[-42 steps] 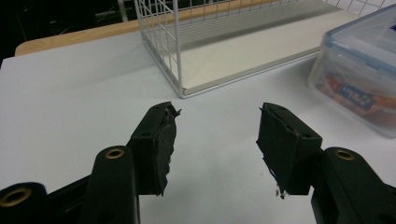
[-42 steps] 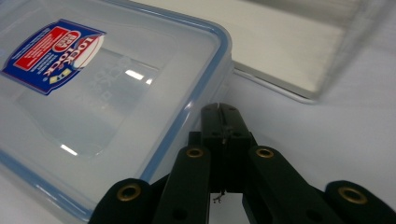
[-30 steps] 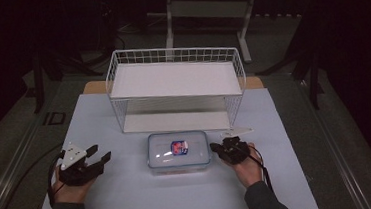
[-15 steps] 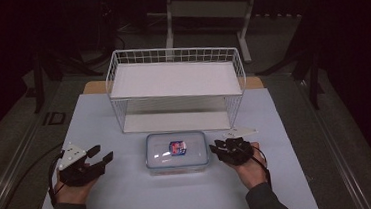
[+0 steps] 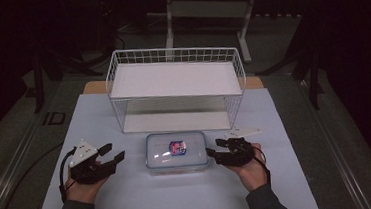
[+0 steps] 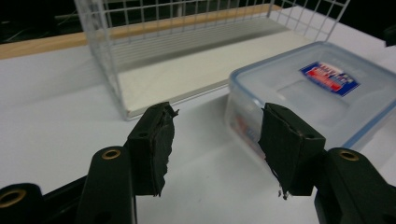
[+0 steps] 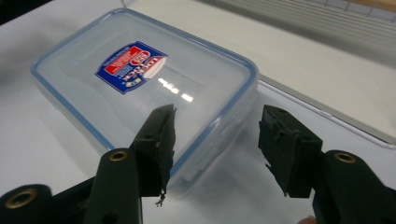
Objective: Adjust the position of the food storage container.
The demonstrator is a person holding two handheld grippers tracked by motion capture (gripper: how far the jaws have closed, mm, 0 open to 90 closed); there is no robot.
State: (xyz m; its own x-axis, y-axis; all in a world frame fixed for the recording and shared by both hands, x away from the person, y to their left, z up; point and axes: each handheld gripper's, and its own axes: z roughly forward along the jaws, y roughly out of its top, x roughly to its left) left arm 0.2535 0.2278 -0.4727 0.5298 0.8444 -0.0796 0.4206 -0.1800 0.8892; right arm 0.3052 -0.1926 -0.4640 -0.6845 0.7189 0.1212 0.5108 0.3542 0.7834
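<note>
A clear plastic container (image 5: 176, 153) with a blue-rimmed lid and a red and blue label lies on the white table sheet, in front of the wire rack. My right gripper (image 5: 213, 148) is at its right end. Its jaws have just been opening and stand open. In the right gripper view, the right gripper (image 7: 215, 135) has its left jaw over the rim of the container (image 7: 140, 79), and no pad presses on it. My left gripper (image 5: 113, 151) is open and apart from the container's left end, its jaws a little wider than before. In the left gripper view, nothing lies between the jaws of the left gripper (image 6: 215, 135), and the container (image 6: 322, 88) is ahead on the right.
A white wire rack (image 5: 176, 80) with an upper shelf and a low base stands behind the container. Its corner (image 6: 116, 70) is close ahead of the left gripper. Beyond the white sheet (image 5: 131, 199) is a dark floor with stands.
The right gripper's jaws have gone from shut to open beside the container's right end. The left hand has shifted slightly toward the container.
</note>
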